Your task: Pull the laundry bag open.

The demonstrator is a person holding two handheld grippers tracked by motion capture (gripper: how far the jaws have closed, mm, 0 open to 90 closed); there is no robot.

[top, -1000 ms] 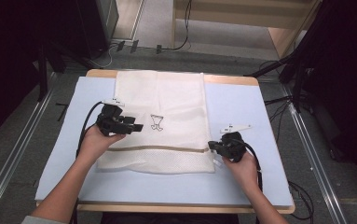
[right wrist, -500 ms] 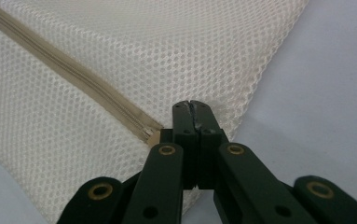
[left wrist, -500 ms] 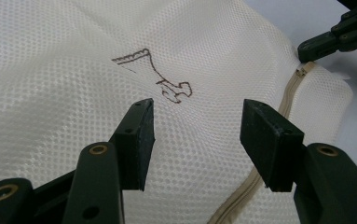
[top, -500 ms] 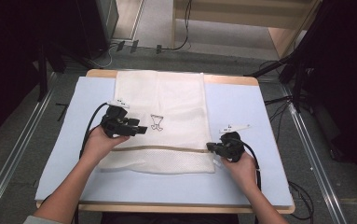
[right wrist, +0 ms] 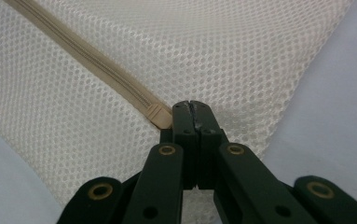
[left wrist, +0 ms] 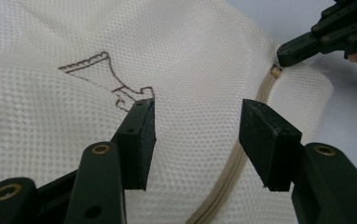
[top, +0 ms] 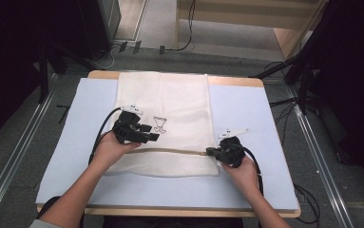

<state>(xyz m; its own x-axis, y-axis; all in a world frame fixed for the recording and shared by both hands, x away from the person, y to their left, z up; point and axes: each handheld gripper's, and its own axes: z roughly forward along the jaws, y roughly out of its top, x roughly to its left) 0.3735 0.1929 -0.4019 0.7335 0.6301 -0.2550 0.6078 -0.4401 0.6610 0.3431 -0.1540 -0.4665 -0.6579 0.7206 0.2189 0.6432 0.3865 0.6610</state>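
I have a cream white mesh laundry bag [top: 163, 109] lying flat on the pale blue mat [top: 246, 109] that covers the wooden table [top: 236, 81], the bag running from the far edge at 12 o'clock down toward me at 6 o'clock. A beige zipper [top: 175, 151] crosses it near the end closest to me, from 9 o'clock to 3 o'clock.

My right gripper [top: 211, 151] sits at the bag's 3 o'clock edge, at the zipper's end. In the right gripper view its jaws are pressed together right at the beige zipper slider [right wrist: 160, 116], just at 10 o'clock of the tips; I judge they are pinched on the pull tab or the mesh beside it, but the contact itself is hidden, so I cannot tell which.

My left gripper [top: 153, 137] hovers over the bag at about 9 o'clock from the right one, well apart from it. In the left gripper view its jaws stand wide apart with nothing between them, above the mesh close to the small brown line drawing [left wrist: 105, 79] printed on the fabric, and the zipper [left wrist: 241, 158] runs under the jaw on the view's right.

My reading is that I am at the start of working the zipper: the right side has the end, the left has not yet taken hold. The next move, I think, calls for lowering the left jaws onto the mesh beside the zipper track and closing them to pin the fabric, so that the slider can travel toward 9 o'clock without the bag bunching or dragging along.
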